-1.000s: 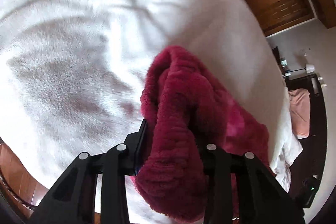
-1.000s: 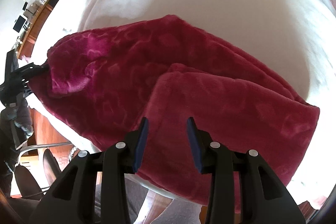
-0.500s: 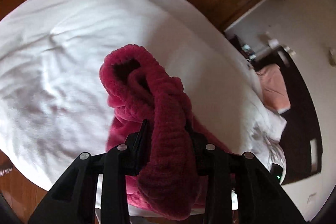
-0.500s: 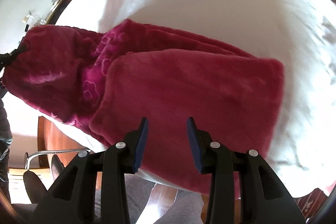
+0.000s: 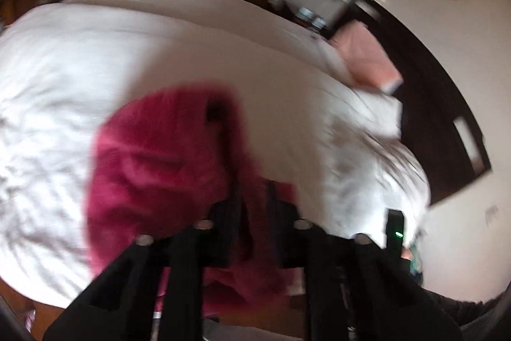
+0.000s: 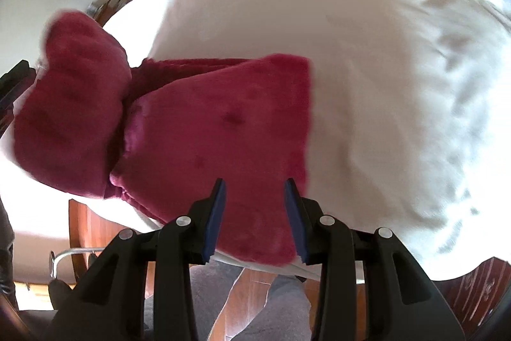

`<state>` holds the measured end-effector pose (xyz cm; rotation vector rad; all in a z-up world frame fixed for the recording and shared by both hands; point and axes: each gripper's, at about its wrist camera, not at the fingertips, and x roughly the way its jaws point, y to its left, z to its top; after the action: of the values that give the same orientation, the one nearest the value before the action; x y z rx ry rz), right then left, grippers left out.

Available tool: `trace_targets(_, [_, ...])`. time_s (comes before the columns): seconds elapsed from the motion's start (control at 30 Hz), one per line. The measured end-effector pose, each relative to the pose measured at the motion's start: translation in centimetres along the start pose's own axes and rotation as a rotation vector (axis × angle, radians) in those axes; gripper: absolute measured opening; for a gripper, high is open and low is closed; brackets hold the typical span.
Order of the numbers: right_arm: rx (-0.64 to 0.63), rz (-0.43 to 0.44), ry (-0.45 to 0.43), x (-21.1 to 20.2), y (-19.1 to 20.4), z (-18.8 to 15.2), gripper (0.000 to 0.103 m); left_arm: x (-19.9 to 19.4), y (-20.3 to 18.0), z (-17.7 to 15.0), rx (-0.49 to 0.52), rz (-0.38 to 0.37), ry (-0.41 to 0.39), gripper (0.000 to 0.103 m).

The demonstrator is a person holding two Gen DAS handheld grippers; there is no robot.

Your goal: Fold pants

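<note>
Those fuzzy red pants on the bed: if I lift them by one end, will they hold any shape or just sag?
Probably sag: the raised end of the pants bunches in a soft lump. The plush pile looks thick, so likely grippy, not slippery. The flat folded part lies still on the white bedding; it should stay put unless dragged.

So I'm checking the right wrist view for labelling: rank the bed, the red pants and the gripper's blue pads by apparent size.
1. Bed
2. Pants
3. Blue pads, smallest although nearest the camera.
</note>
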<state>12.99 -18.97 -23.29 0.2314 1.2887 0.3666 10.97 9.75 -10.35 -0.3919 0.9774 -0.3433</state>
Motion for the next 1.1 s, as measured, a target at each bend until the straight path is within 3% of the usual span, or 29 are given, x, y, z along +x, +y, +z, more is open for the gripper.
trace_targets(0.13, [0.058, -0.002, -0.013, -1.0, -2.6, -1.2, 0.039, 3.3, -4.6, -0.9, 0.134, -0.011, 0.052, 0.014])
trace_targets(0.27, [0.084, 0.021, -0.029, -1.7, -3.8, -1.9, 0.039, 6.2, -6.0, -2.3, 0.144, -0.026, 0.118, 0.015])
trace_targets(0.4, [0.083, 0.055, -0.036, -1.8, -3.9, -1.9, 0.039, 7.4, -4.6, -2.7, 0.073, 0.014, 0.151, 0.015])
trace_targets(0.6, [0.073, 0.106, -0.017, -0.8, -2.9, -1.0, 0.039, 5.4, 0.0, -2.9, -0.061, 0.099, 0.124, 0.016])
trace_targets(0.73, [0.047, 0.168, -0.01, 0.0, -0.4, 0.5, 0.057, 3.6, 2.6, -3.1, -0.108, 0.141, 0.107, 0.017])
trace_targets(1.0, [0.006, 0.24, 0.018, 2.0, 4.5, 3.0, 0.07, 2.3, 6.3, -4.2, -0.125, 0.212, 0.117, 0.049])
trace_targets(1.1, [0.011, 0.249, 0.037, 3.3, 6.0, 3.8, 0.075, 2.2, 7.6, -4.2, -0.133, 0.225, 0.129, 0.054])
